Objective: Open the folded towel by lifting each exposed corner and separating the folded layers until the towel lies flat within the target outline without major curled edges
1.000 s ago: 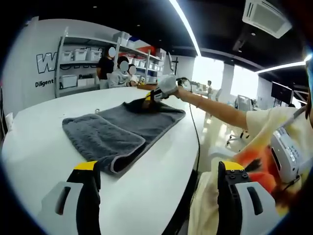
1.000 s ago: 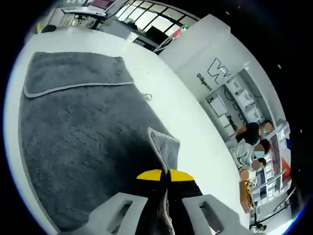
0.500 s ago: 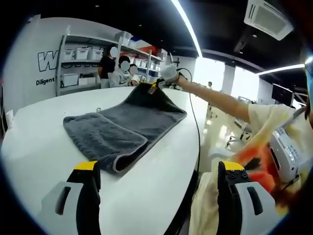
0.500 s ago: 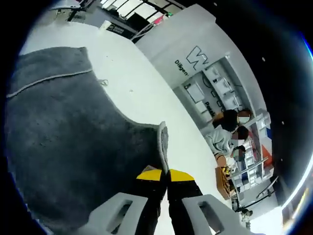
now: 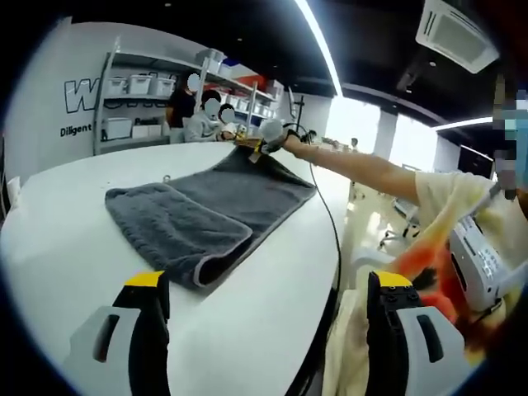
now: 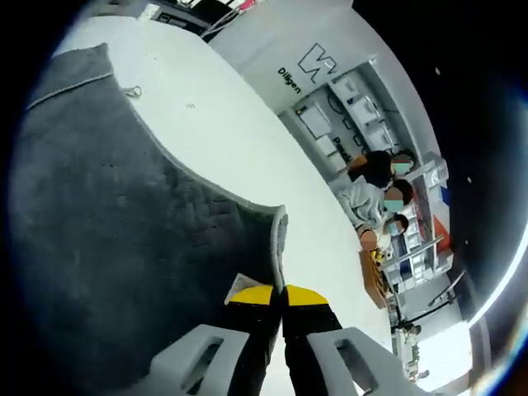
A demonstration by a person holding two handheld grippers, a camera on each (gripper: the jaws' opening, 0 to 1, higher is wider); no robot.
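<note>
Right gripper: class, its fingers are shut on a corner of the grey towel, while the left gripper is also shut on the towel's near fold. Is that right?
Not quite. The right gripper is shut on a corner of the grey towel, but the left gripper is open and holds nothing. The left gripper view shows its fingers spread wide apart, short of the near fold.

Right claw (image 6: pixel 277 290) carried towel (image 6: pixel 99 231) corner outward — layer unfolded.

bright ceiling strips, perhaps slight blur
</note>
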